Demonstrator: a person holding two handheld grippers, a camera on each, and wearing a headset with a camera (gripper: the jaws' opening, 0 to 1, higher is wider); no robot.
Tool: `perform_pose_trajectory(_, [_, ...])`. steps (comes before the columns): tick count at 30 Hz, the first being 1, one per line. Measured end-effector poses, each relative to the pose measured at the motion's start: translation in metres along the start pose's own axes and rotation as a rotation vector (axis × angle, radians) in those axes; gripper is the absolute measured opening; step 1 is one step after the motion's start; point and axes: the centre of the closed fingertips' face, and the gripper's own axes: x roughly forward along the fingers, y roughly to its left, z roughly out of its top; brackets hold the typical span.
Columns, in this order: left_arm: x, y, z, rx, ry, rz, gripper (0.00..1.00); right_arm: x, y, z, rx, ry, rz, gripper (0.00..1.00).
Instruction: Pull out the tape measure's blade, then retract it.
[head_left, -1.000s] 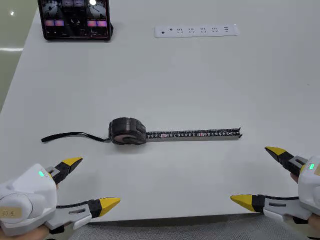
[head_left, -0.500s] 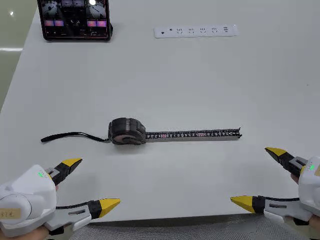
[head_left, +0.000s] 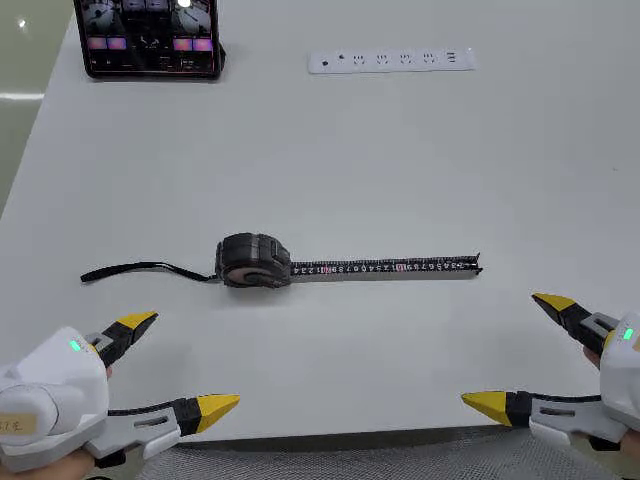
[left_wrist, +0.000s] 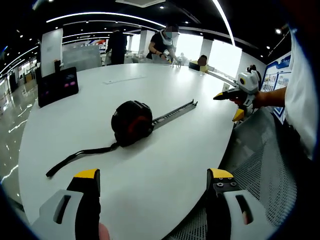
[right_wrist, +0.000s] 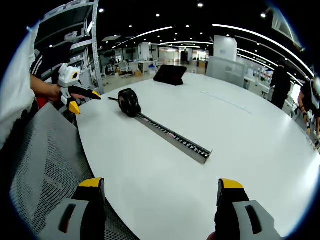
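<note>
White table (head_left: 420, 160) takes up most of head view. Tablet (head_left: 150, 38) far left, power strip (head_left: 390, 61) far, right of centre. L gripper (head_left: 182, 362) at near left and R gripper (head_left: 512, 349) at near right, both w/ jaws wide apart, holding nothing, well apart from the tape. Tape measure (head_left: 255, 262) lies mid-table, left of centre. Its blade (head_left: 390, 267) is out flat to the right, black strap (head_left: 140, 270) trails left, hook end (head_left: 478, 264) is nearer R gripper.

Step, as I read it: pull-out done, retract not yet begun. Blade sits out w/ nothing holding it, so lock prob. on. Next move: L gripper pins the case, then free the lock or feed blade back from hook end w/ R gripper. Go slow so hook doesn't whip.
</note>
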Motion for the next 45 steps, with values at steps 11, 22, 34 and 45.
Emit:
perform_pose_trajectory(11, [0.0006, 0.0011, 0.0001, 0.000, -0.006, 0.010, 0.92, -0.0013, 0.0012, 0.0019, 0.012, -0.007, 0.003, 0.95])
perform_pose_trajectory(22, [0.0002, 0.0043, 0.0020, -0.007, -0.014, 0.020, 0.96, -0.0025, 0.0024, 0.0037, 0.022, -0.009, 0.010, 0.99])
perform_pose_trajectory(34, [-0.0011, 0.0047, 0.0015, -0.012, -0.014, 0.021, 0.97, -0.0042, 0.0050, 0.0033, 0.027, -0.009, 0.017, 0.99])
perform_pose_trajectory(45, [-0.0003, 0.0038, 0.0015, -0.014, -0.010, 0.015, 0.96, -0.0048, 0.0020, 0.0050, 0.023, -0.012, 0.011, 0.99])
